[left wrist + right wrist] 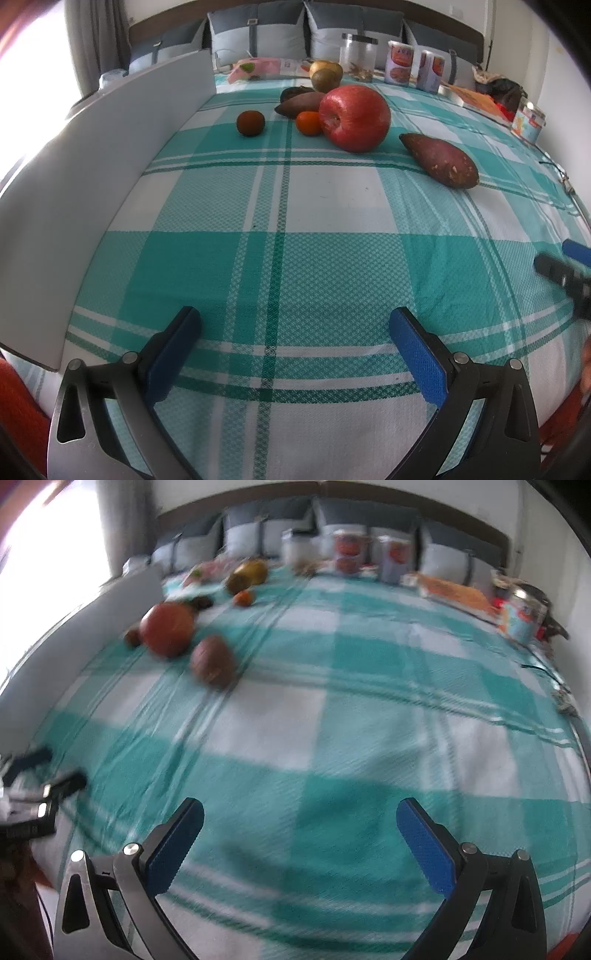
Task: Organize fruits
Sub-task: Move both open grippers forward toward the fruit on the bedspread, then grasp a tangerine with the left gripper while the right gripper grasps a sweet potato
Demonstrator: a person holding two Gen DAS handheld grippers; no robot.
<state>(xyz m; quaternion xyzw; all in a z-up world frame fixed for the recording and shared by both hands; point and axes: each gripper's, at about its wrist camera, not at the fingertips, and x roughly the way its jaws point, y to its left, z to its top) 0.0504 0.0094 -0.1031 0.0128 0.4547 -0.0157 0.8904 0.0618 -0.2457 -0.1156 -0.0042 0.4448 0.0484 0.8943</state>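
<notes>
A big red apple (354,117) lies on the teal checked cloth (295,258) at the far middle. Beside it are a small orange (308,122), a dark round fruit (250,123), a sweet potato (439,160) to its right, a second sweet potato (298,103) behind and a yellow-green fruit (325,75) farther back. My left gripper (294,325) is open and empty, well short of them. The right wrist view is blurred: apple (167,628), sweet potato (213,662), small orange (244,597). My right gripper (300,814) is open and empty; its fingers (561,271) enter the left wrist view at right.
A white board (92,192) stands along the cloth's left side. A glass jar (357,55), cans (399,62), a flat orange packet (480,99) and a small tin (528,120) line the back and right. Grey cushions (258,33) sit behind.
</notes>
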